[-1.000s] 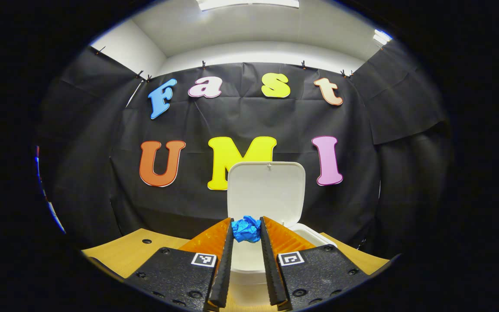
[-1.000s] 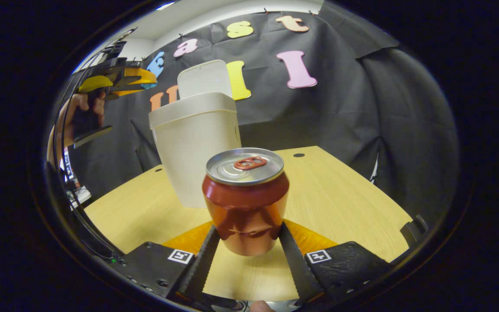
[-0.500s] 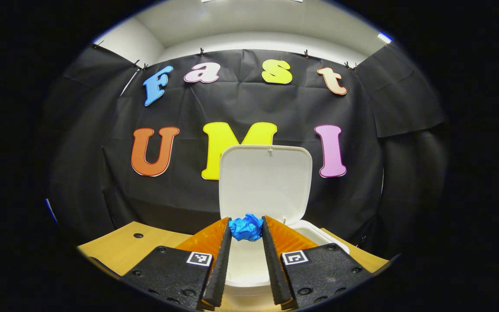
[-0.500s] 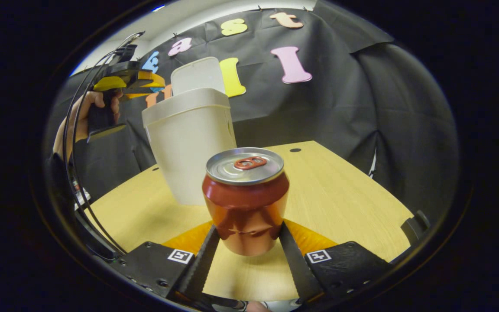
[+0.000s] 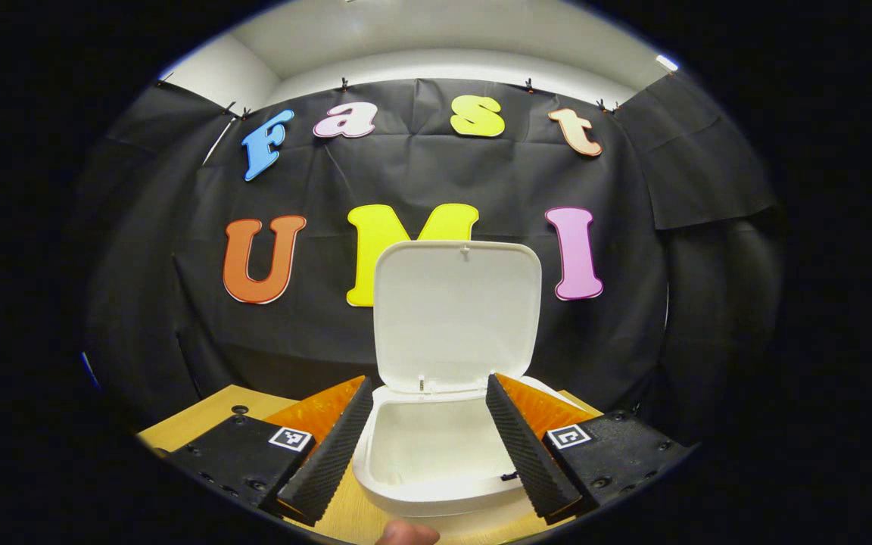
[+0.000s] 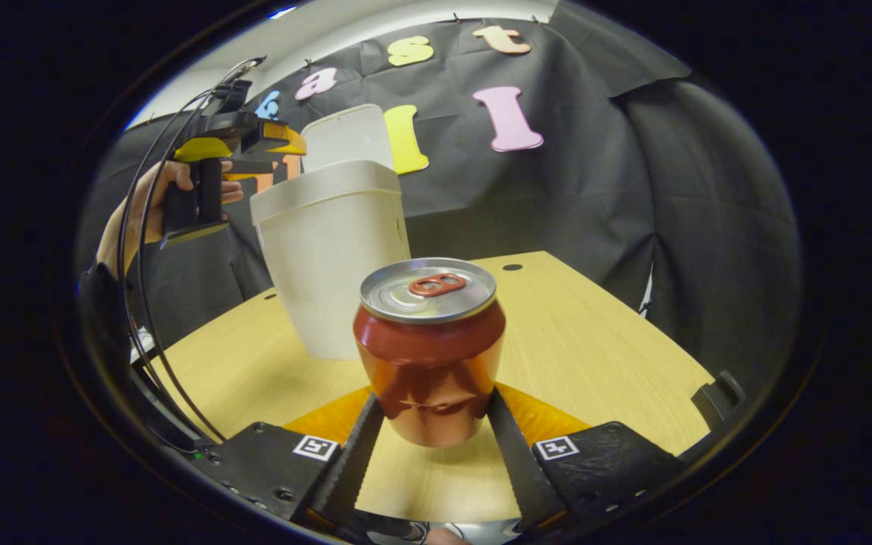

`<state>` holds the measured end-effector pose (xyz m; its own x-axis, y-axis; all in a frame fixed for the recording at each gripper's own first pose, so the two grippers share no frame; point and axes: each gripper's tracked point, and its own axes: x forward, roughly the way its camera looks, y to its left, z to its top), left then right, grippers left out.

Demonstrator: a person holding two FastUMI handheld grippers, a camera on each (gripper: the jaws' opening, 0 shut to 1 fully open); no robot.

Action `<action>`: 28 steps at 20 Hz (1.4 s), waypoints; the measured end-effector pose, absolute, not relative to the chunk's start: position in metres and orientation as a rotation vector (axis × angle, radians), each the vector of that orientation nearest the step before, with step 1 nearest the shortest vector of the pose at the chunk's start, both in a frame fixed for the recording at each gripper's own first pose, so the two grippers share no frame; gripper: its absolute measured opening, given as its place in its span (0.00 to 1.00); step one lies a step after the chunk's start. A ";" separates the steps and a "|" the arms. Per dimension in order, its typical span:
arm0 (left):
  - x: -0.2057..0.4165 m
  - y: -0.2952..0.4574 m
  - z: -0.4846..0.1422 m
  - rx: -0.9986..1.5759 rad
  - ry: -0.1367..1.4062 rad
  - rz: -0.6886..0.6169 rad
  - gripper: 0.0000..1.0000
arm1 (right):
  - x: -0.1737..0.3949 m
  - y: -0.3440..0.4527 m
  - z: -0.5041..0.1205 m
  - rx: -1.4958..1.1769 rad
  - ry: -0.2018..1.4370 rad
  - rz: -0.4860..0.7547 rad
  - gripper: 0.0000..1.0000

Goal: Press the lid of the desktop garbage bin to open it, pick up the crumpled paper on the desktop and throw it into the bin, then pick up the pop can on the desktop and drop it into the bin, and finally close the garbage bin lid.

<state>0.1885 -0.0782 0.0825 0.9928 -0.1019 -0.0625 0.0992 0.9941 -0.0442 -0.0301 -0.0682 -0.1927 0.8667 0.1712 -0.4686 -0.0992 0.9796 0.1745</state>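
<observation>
The white bin point(image 5: 436, 454) stands with its lid point(image 5: 457, 314) raised upright, and my left gripper point(image 5: 428, 384) hangs open over its mouth with nothing between the fingers. No paper shows in the part of the bin's inside that I can see. In the right gripper view, my right gripper point(image 6: 430, 405) is shut on the lower part of a red pop can point(image 6: 428, 348), which stands upright with its silver top showing. Beyond the can are the bin point(image 6: 330, 257), its lid point(image 6: 349, 136) and the left gripper point(image 6: 254, 144) above the rim, held by a hand point(image 6: 133, 219).
The bin rests on a light wooden table point(image 6: 595, 341) with small round holes near its far edge. Black cloth walls close in behind and to the right. Cables point(image 6: 141, 303) hang from the left gripper at the table's left side.
My left gripper has opened over the bin and the blue crumpled paper has left its fingers. It also moved closer to the bin. The right gripper still holds the can.
</observation>
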 end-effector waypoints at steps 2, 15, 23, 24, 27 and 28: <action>0.184 -0.076 0.087 -0.037 0.049 -0.101 0.97 | -0.032 -0.067 -0.192 0.147 0.504 0.142 0.80; 0.114 -0.035 0.070 -0.022 0.029 -0.087 0.96 | -0.018 -0.056 -0.143 0.084 0.449 0.170 0.80; 0.053 -0.001 0.038 0.013 -0.010 -0.055 0.96 | 0.026 -0.013 -0.035 0.092 0.382 0.344 0.79; 0.046 0.005 0.031 0.011 -0.009 -0.038 0.97 | 0.035 -0.010 -0.020 0.090 0.369 0.356 0.80; 0.026 0.020 0.002 0.001 0.012 0.010 0.96 | 0.068 0.000 0.013 0.066 0.324 0.359 0.79; 0.022 0.022 -0.007 -0.001 0.027 0.018 0.97 | 0.078 0.008 0.018 0.061 0.322 0.363 0.79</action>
